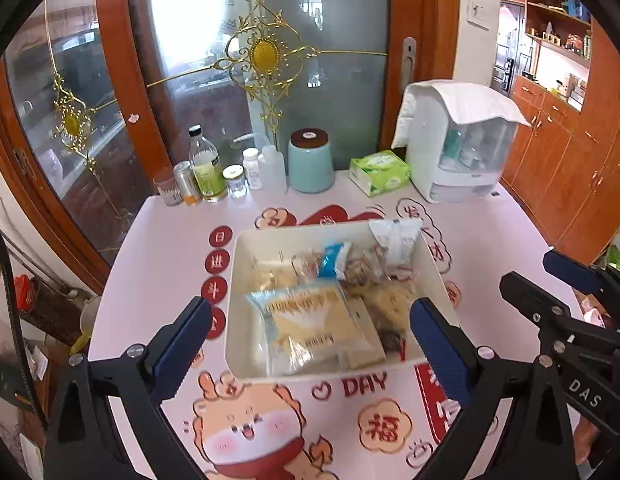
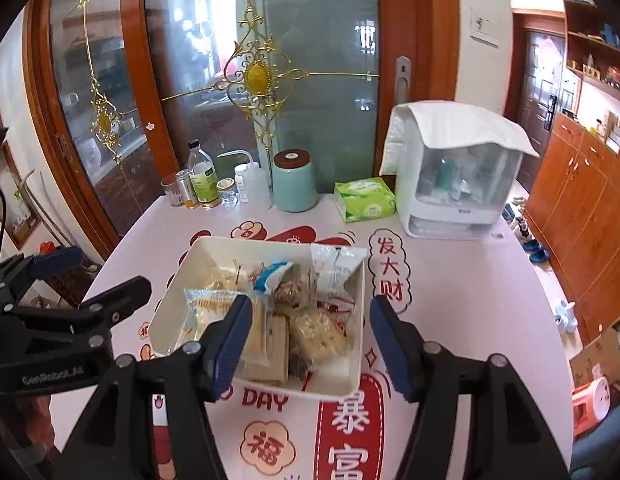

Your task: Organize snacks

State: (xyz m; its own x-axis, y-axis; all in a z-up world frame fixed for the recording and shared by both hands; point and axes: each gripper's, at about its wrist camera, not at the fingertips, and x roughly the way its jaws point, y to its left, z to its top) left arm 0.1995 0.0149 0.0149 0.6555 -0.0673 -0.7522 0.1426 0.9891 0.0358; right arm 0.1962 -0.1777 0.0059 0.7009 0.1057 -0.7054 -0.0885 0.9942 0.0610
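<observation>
A white rectangular tray (image 1: 234,304) (image 2: 171,312) stands on the pink printed tablecloth and holds several wrapped snacks. A clear cracker packet (image 1: 318,332) (image 2: 205,312) lies at its near left, a yellow cake piece (image 1: 390,300) (image 2: 316,334) at its near right. A blue-and-white wrapper (image 1: 332,258) sits in the middle, and a white sachet (image 1: 398,236) (image 2: 334,268) leans in the far right corner. My left gripper (image 1: 310,305) hovers wide open over the tray's near half, holding nothing. My right gripper (image 2: 310,301) is open above the near right part, also empty.
Along the table's back stand several bottles and jars (image 1: 205,168), a teal canister (image 1: 310,164), a green tissue pack (image 1: 380,172) and a white towel-covered organiser (image 1: 458,148). A glass door rises behind. The table edge curves away at left and right.
</observation>
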